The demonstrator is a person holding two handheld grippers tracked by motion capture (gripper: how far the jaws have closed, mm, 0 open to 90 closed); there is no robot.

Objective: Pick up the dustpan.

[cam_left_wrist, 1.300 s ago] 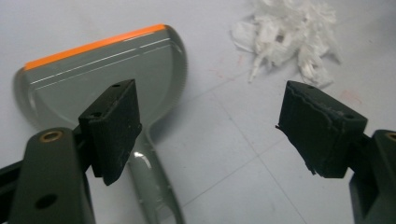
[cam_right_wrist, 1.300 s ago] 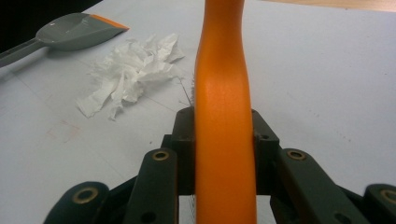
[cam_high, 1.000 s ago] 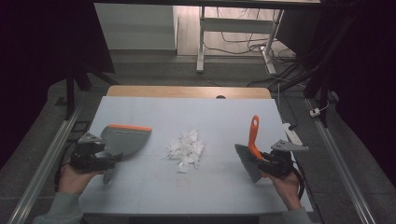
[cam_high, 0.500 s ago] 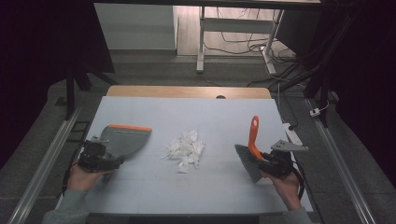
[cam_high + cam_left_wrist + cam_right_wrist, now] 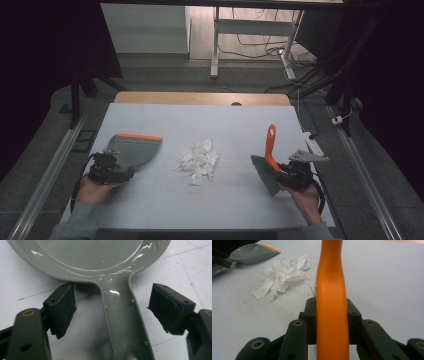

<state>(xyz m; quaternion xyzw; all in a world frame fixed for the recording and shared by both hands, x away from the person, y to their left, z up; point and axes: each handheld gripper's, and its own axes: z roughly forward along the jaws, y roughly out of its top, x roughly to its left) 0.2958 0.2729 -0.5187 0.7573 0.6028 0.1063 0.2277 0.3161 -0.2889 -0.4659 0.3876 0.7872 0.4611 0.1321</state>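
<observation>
Paper scraps (image 5: pixel 199 161) are lying heaped mid-table (image 5: pixel 230 125), between your two tools. Your left gripper (image 5: pixel 117 312) is spreading its jaws wide on either side of the grey dustpan (image 5: pixel 131 150) handle without touching it. Your right gripper (image 5: pixel 331 315) is clamping the brush's (image 5: pixel 267 166) orange handle.

black tongs (image 5: pixel 117 312), round brass rivets, grey sleeves
</observation>
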